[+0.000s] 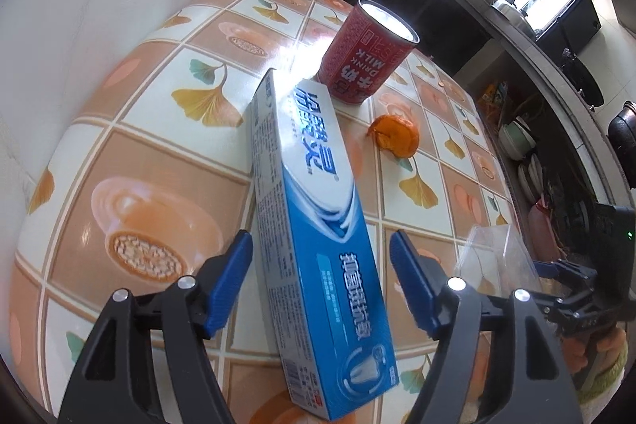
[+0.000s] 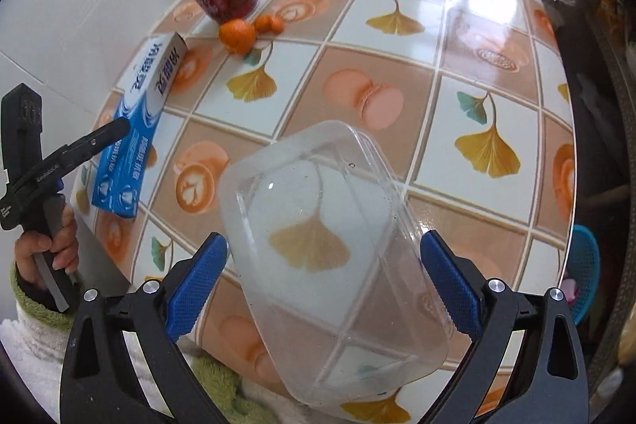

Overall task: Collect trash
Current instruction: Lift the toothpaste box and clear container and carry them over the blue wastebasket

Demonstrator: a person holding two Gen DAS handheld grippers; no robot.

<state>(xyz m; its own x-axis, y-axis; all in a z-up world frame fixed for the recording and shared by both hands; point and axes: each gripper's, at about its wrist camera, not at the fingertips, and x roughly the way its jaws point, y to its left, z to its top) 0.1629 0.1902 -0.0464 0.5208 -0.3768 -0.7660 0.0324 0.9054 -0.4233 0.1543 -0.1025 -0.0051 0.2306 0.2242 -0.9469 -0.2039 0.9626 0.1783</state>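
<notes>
The long blue-and-white cardboard toothpaste box (image 1: 318, 225) lay flat on the desk (image 1: 131, 153), which was covered in a glossy cloth printed with orange squares and ginkgo leaves. In the left wrist view the box's long axis ran from near to far, almost in line with the direction in which the left gripper (image 1: 320, 257) pointed, so that its two long side faces were presented to the blue fingers (image 1: 234, 265). The near half of the box sat between those fingers. The left fingers were released: a visible gap separated each pad from the box, and nothing was grasped. Any closing move would therefore act across the short width of the box, not along its length. Beyond the far end of the box stood a red cylindrical milk-drink can (image 1: 365, 54), upright, and to its right lay a piece of orange citrus peel (image 1: 397, 138), both well apart from the left fingers. The right gripper (image 2: 324, 277) was to the right of the left one and held a clear rectangular plastic container (image 2: 318, 237) tilted above the near desk edge; its blue fingers (image 2: 194, 281) were clenched on the container's two opposite sides. In the right wrist view the box lay far to the left, so the left gripper was judged the nearer one for it. A blue plastic basket (image 2: 588, 265) was visible below the right desk edge.
</notes>
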